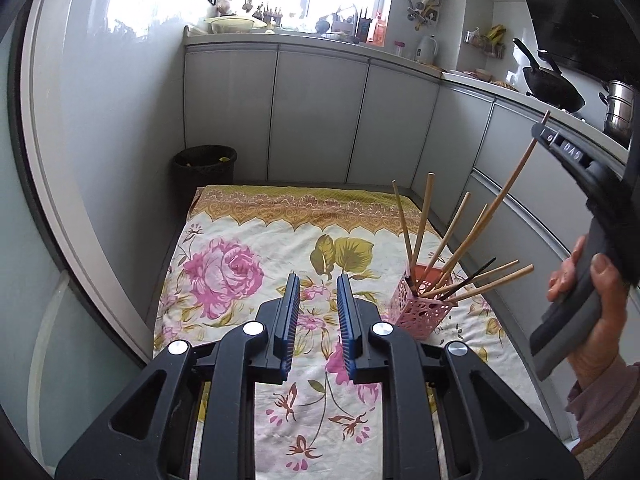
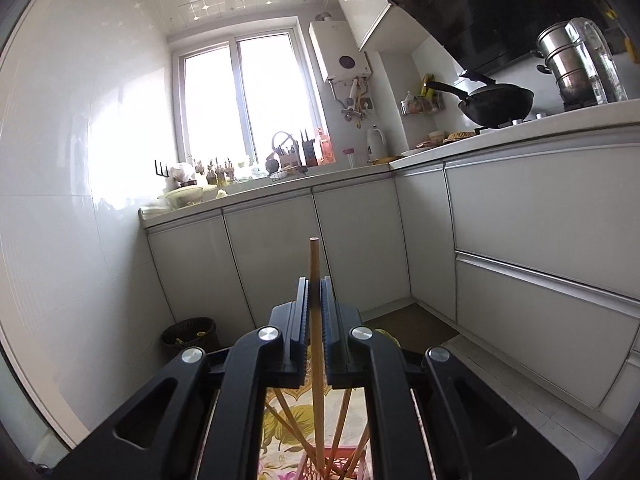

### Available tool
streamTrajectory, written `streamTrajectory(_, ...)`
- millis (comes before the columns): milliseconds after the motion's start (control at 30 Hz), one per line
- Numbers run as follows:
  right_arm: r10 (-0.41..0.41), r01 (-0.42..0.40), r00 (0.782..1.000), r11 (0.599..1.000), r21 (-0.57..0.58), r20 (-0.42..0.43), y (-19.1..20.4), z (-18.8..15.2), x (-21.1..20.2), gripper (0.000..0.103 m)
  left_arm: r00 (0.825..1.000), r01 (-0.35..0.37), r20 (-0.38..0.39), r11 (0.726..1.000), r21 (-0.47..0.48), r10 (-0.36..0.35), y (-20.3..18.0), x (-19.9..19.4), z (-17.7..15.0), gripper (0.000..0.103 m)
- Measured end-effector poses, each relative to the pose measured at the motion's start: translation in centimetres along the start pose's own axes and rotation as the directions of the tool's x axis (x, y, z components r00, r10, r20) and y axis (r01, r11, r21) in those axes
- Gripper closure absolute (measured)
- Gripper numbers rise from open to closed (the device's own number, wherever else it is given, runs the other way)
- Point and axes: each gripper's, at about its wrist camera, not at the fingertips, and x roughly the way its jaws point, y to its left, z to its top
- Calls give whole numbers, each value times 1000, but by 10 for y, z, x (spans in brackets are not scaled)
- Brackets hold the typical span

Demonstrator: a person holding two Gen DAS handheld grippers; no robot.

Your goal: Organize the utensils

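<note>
A pink perforated holder stands on the right part of the floral cloth, with several wooden chopsticks and one black stick fanned out in it. My left gripper hovers over the cloth to the left of the holder, open, with nothing between its blue pads. Above the holder, my right gripper is shut on one long wooden chopstick. That chopstick stands upright and its lower end reaches down among the others in the holder. A hand carries the right gripper.
A black waste basket stands on the floor beyond the table's far left corner. Grey cabinet doors run behind and to the right. A black wok and a steel pot sit on the counter at the right.
</note>
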Motion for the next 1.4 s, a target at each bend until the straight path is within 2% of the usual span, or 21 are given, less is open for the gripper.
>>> streamTrajectory(67,-1,0,1000,1000,-17,-20,0,-17,11,94,1000,-2,-1,1000,-5,2,1,-1,0,84)
streamTrajectory(100,-5,5,999,1000,-27,-32,0,-24,14,88,1000,-5,0,1000,-7,5,2,-2,1,84)
streamTrajectory(167,0,-1,999,1000,-17,-54,-1,-29,11,46,1000,-4,17,1000,-13,4,2,-9,4,84)
streamTrajectory(233,13,-12,999,1000,25,-33,-4,-23,-6,35,999,-9,46,1000,-12,9,-1,-18,7,81)
streamTrajectory(300,16,-16,1000,999,46,-11,-5,-8,-31,30,997,-1,77,1000,-10,1,-7,-33,10,76)
streamTrajectory(367,8,-7,1000,999,47,-12,-6,11,-59,22,993,-11,114,1000,0,11,-16,-48,12,67)
streamTrajectory(433,-50,50,999,998,24,-7,-6,27,-89,15,987,-23,160,1000,2,23,-25,-68,13,50)
streamTrajectory(467,-81,81,997,997,14,-8,-7,34,-104,13,984,-26,174,1000,-7,27,-29,-77,13,44)
streamTrajectory(500,-110,111,994,994,9,-13,-9,40,-119,13,982,-27,187,999,-16,30,-32,-85,13,33)
streamTrajectory(567,-175,175,984,984,-1,-34,-13,48,-148,9,976,-29,216,999,-19,32,-43,-104,12,25)
streamTrajectory(633,-238,237,969,971,-20,-60,-18,52,-173,7,969,-36,245,999,-15,39,-54,-124,11,7)
streamTrajectory(700,-276,274,958,961,-33,-83,-22,50,-194,7,959,-38,281,999,-15,41,-64,-143,10,7)
streamTrajectory(833,-311,309,934,950,-42,-173,-33,40,-224,7,953,-48,301,999,-5,47,-81,-172,6,7)
streamTrajectory(933,-376,371,913,927,-62,-157,-31,36,-244,7,943,-74,324,997,-24,78,-89,-193,-2,7)
streamTrajectory(1200,-382,376,917,924,-69,-114,-23,39,-274,7,923,-130,359,991,-36,134,-92,-229,-13,7)
streamTrajectory(1400,-396,391,915,917,-80,-76,-17,42,-292,7,921,-145,359,988,-50,153,-87,-246,-17,7)
